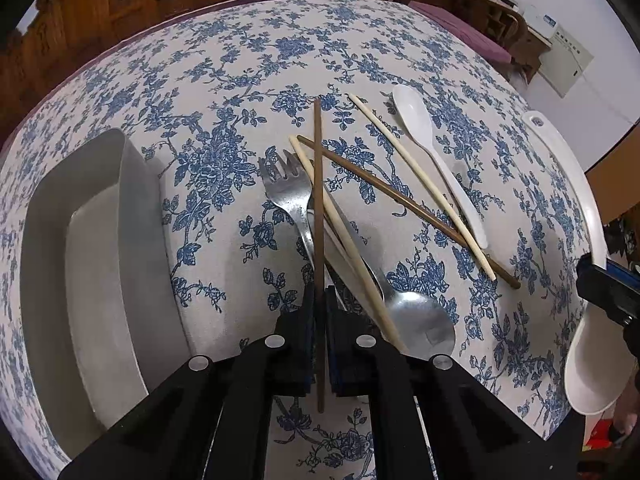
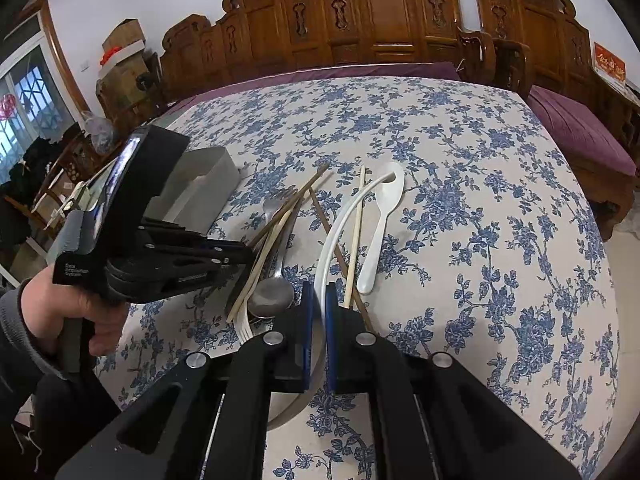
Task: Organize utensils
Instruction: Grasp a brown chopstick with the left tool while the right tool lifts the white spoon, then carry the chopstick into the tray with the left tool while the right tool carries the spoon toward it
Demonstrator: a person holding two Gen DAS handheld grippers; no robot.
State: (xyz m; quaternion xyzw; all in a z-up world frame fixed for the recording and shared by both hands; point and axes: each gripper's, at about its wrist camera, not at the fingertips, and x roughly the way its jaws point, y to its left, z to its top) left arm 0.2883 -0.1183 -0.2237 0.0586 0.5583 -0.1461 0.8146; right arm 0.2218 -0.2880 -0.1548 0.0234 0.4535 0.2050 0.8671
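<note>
A dark brown chopstick (image 1: 317, 184) lies across the utensil pile, and my left gripper (image 1: 319, 300) is shut on its lower part. Under it are a metal fork (image 1: 282, 188), a metal spoon (image 1: 420, 320), pale chopsticks (image 1: 340, 220) and a second brown chopstick (image 1: 404, 204). A small white spoon (image 1: 420, 132) lies further right. My right gripper (image 2: 319, 304) is shut on the handle of a large white ladle (image 2: 340, 220), also seen at the table's right edge (image 1: 568, 184). In the right wrist view the left gripper (image 2: 244, 256) reaches into the pile, held by a hand (image 2: 60, 304).
A grey oblong tray (image 1: 132, 200) stands on the floral tablecloth (image 1: 240, 60) left of the pile, also seen behind the left gripper (image 2: 212, 184). Carved wooden chairs (image 2: 360, 20) and a purple cushioned bench (image 2: 580, 136) ring the table's far side.
</note>
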